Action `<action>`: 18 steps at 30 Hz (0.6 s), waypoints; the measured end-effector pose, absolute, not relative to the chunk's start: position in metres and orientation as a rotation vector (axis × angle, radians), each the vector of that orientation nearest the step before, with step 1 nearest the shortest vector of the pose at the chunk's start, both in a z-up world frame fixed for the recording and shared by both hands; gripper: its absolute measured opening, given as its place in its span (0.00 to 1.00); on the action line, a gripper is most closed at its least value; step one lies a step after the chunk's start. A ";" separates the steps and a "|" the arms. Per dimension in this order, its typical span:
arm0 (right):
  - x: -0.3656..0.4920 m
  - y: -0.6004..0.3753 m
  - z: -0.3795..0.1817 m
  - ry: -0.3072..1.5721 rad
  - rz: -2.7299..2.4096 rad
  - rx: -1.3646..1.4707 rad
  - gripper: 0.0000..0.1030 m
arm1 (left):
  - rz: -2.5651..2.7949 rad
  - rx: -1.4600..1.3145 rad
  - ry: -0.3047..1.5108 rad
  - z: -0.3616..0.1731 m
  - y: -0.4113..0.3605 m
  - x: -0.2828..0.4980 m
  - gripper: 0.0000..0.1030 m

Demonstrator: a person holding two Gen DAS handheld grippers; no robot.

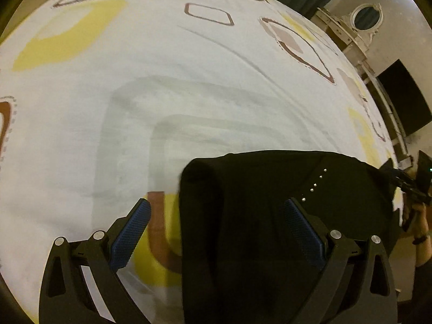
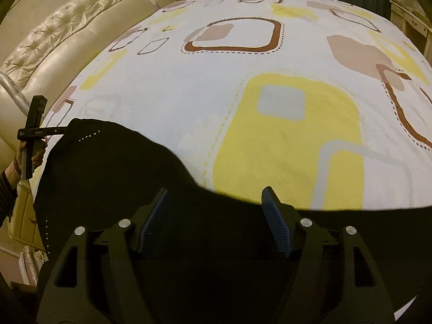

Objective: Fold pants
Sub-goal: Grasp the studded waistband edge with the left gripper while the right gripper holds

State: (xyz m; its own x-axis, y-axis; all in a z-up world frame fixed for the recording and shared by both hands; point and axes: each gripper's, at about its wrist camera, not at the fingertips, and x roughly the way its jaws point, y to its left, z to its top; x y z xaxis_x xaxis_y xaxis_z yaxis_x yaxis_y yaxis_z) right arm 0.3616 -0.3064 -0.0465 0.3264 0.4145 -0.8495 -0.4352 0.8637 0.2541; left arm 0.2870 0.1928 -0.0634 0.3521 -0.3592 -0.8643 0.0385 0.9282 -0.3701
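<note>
Black pants with a row of small silver studs lie on the near edge of a bed with a white patterned sheet. My left gripper is open and hovers over the left edge of the pants. In the right wrist view the pants spread across the near edge of the sheet. My right gripper is open, its fingers over the black cloth. The left gripper also shows at the far left of the right wrist view, at the pants' far corner.
A cream tufted headboard runs along the left of the bed. A white dresser with an oval mirror and a dark screen stand at the right beyond the bed. The other gripper and hand show at the right edge.
</note>
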 end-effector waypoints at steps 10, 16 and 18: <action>0.389 -0.277 -0.061 1.210 0.634 -0.102 0.69 | -0.291 -0.311 1.256 -0.066 0.199 0.294 0.08; 0.385 -0.259 -0.076 1.283 0.660 -0.174 0.10 | -0.303 -0.303 1.228 -0.059 0.198 0.289 0.07; 0.377 -0.255 -0.067 1.236 0.659 -0.211 0.09 | -0.305 -0.317 1.195 -0.051 0.200 0.289 0.07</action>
